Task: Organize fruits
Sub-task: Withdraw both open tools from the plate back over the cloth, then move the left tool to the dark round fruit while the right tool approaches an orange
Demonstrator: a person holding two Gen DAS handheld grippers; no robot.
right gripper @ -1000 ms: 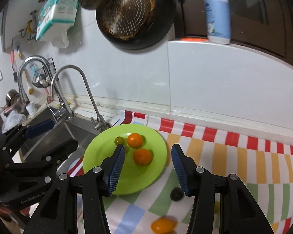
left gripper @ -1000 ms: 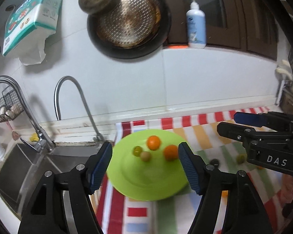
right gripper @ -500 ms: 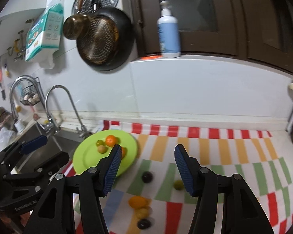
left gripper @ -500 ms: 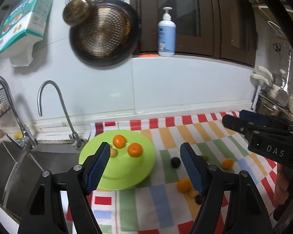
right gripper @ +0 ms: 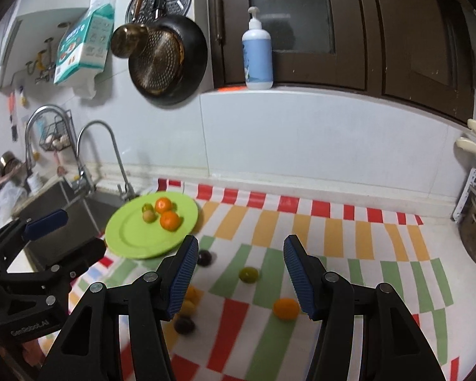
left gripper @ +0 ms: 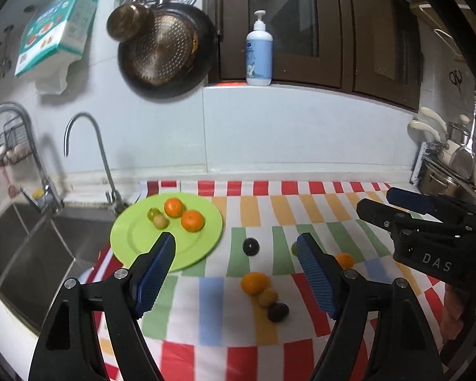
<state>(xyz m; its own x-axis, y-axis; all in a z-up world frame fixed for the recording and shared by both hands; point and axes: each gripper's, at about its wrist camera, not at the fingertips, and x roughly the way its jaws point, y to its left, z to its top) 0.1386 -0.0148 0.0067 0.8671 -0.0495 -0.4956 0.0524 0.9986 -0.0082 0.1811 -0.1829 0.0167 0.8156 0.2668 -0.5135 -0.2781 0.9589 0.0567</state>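
Left gripper (left gripper: 236,268) at bottom centre, jaws opening, nothing between them; right gripper (right gripper: 238,273) gapes empty too. Two tangerines (left gripper: 192,220) on the green plate (left gripper: 130,238) centre-left; loose fruit (left gripper: 254,282) dots the striped cloth (left gripper: 301,206).

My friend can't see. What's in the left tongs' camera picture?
The left tongs, empty and opening, hover over a striped cloth with six loose small fruits. A green plate by the sink holds two oranges and two small greenish fruits. The right tongs show at the right.

A home kitchen: sink (left gripper: 22,247) and tap (left gripper: 89,155) at left, frying pan (left gripper: 165,50) hung on the tiled wall above.
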